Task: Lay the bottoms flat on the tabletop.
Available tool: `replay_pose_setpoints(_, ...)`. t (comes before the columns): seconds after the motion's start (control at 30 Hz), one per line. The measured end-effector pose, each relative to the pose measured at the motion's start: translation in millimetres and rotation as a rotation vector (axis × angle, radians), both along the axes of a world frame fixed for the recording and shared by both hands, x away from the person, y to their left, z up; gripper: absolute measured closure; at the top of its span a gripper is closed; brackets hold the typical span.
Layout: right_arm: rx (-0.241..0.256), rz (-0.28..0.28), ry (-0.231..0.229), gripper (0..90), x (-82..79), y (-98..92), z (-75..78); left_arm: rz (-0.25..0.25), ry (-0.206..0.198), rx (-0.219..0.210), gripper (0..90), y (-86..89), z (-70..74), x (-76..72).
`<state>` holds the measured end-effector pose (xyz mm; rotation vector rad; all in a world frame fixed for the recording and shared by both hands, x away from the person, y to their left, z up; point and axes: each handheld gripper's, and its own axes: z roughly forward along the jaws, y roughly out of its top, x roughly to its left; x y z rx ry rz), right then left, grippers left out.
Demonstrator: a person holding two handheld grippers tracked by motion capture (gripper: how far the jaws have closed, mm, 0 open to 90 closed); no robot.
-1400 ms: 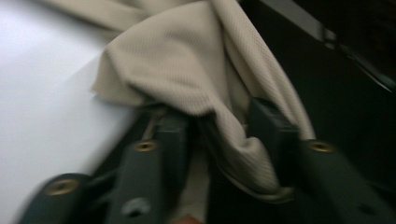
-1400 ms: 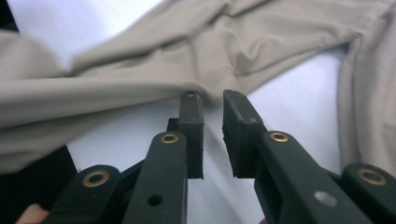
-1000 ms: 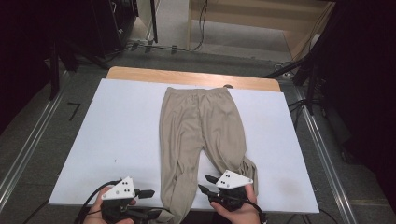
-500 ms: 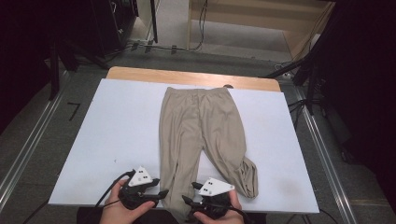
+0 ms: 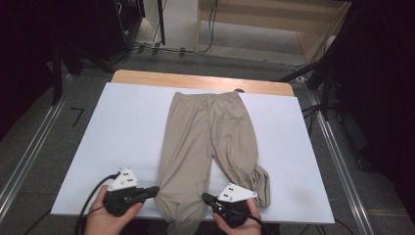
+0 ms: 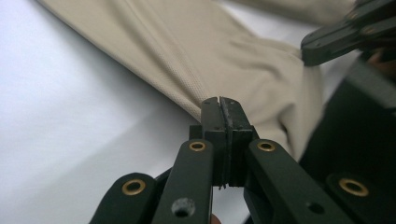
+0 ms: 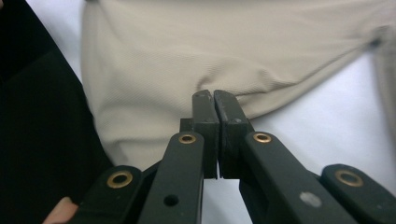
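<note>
While the beige trousers (image 5: 208, 147) lie flat on the white counter (image 5: 122, 132), waistband at the far side and legs running toward the person, both hand-held grippers work at the near end of one trouser leg. In the high view that leg reaches the near edge of the counter and hangs a little over it; the other leg, to the right, ends in a bunched, folded-over cuff (image 5: 260, 183) short of the edge.

The left hand-held gripper (image 5: 152, 191) comes in from the left side of the leg, its black jaws pointing at the fabric's outer edge. In the left gripper view its jaws are pressed together, with the edge of the beige cloth pinched at their tips (image 6: 220, 105); the fabric pulls into a small crease there.

The right hand-held gripper (image 5: 207, 198) sits at the leg's other edge, jaws pointing left into the cloth. In the right gripper view the jaws are likewise together at the tips (image 7: 213, 100), clamped on a fold of the same leg, and the cloth puckers just above them.
</note>
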<state>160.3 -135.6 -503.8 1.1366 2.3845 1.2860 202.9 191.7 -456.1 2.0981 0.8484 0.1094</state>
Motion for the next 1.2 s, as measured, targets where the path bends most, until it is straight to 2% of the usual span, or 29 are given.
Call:
replay_pose_setpoints(0.07,-0.004,-0.009,-0.007,85.9,0.0,-6.3,1.9,0.000,-0.017,-0.046,89.9,11.3,4.0,3.0)
replay_pose_setpoints(0.1,-0.014,-0.018,0.004,84.9,1.3,-9.6,0.9,0.023,-0.012,-0.035,85.9,13.2,0.3,4.0)
replay_pose_setpoints(0.13,-0.047,-0.033,0.015,78.3,3.0,-10.9,-1.8,0.033,0.006,-0.020,70.7,13.4,-4.7,4.9)
replay_pose_setpoints(0.17,-0.075,-0.043,0.026,71.2,4.3,-11.6,-4.4,0.030,0.040,0.000,62.9,12.9,-14.5,4.4)
replay_pose_setpoints(0.2,-0.078,-0.061,0.036,69.3,4.7,-14.0,-8.2,0.031,0.042,0.007,56.6,12.3,-21.6,0.8)
replay_pose_setpoints(0.27,-0.038,-0.037,0.045,63.4,2.4,-17.8,-9.6,0.012,0.063,0.001,47.6,7.8,-32.7,-7.1)
replay_pose_setpoints(0.3,-0.034,-0.002,0.029,56.2,-1.4,-16.1,-7.6,-0.016,0.071,-0.006,43.0,3.6,-36.2,-11.4)
replay_pose_setpoints(0.33,-0.034,-0.002,0.029,56.2,-1.4,-16.1,-7.6,-0.037,0.070,0.001,43.0,-0.1,-37.7,-14.5)
replay_pose_setpoints(0.4,-0.044,0.017,0.026,49.5,-4.5,-11.7,-7.6,-0.059,0.060,0.022,41.3,-12.8,-41.1,-22.0)
replay_pose_setpoints(0.5,-0.076,-0.004,0.035,44.0,-4.6,-4.8,-14.1,-0.048,0.050,0.068,44.0,-28.9,-48.3,-26.7)
replay_pose_setpoints(0.53,-0.075,-0.003,0.040,45.8,-4.4,-3.7,-16.2,-0.032,0.008,0.099,46.1,-34.8,-49.8,-29.9)
replay_pose_setpoints(0.63,-0.110,-0.026,-0.003,64.0,-10.0,1.7,-19.7,0.013,-0.049,0.181,64.0,-44.2,-48.5,-32.8)
replay_pose_setpoints(0.67,-0.106,-0.018,-0.001,71.7,-9.9,2.4,-19.4,0.021,-0.049,0.187,74.7,-43.8,-47.9,-31.8)
replay_pose_setpoints(0.7,-0.087,-0.002,0.017,76.6,-8.9,3.1,-19.5,0.004,-0.014,0.156,86.7,-42.7,-48.6,-29.4)
replay_pose_setpoints(0.73,-0.078,-0.001,0.024,80.5,-8.4,4.6,-19.8,-0.001,-0.004,0.151,90.0,-41.8,-48.2,-27.8)
replay_pose_setpoints(0.77,-0.074,0.013,0.028,85.4,-7.6,8.6,-19.1,-0.013,-0.004,0.152,90.0,-39.8,-46.8,-25.6)
replay_pose_setpoints(0.8,-0.074,0.013,0.028,85.4,-7.6,8.6,-19.1,-0.018,0.006,0.137,90.0,-37.2,-44.9,-23.6)
replay_pose_setpoints(0.87,-0.059,0.020,0.010,85.9,-8.0,12.7,-15.0,0.003,0.016,0.091,90.0,-24.9,-35.9,-19.6)
replay_pose_setpoints(0.9,-0.047,0.019,0.001,85.9,-8.4,13.6,-12.1,0.023,0.005,0.075,90.0,-15.2,-29.5,-18.3)
replay_pose_setpoints(0.97,0.018,0.008,-0.021,85.9,-9.3,13.5,-2.5,0.047,-0.017,0.051,90.0,1.3,-20.8,-17.4)
replay_pose_setpoints(1.03,0.051,-0.005,-0.037,85.9,-10.6,13.3,2.8,0.056,-0.017,0.037,90.0,15.1,-16.2,-16.9)
replay_pose_setpoints(1.1,0.047,-0.002,-0.031,85.9,-11.2,14.7,1.5,0.044,0.004,0.040,90.0,23.5,-16.2,-17.7)
replay_pose_setpoints(1.2,0.006,0.000,0.026,83.9,-11.0,17.6,-12.4,0.023,0.032,0.086,90.0,26.2,-23.9,-19.6)
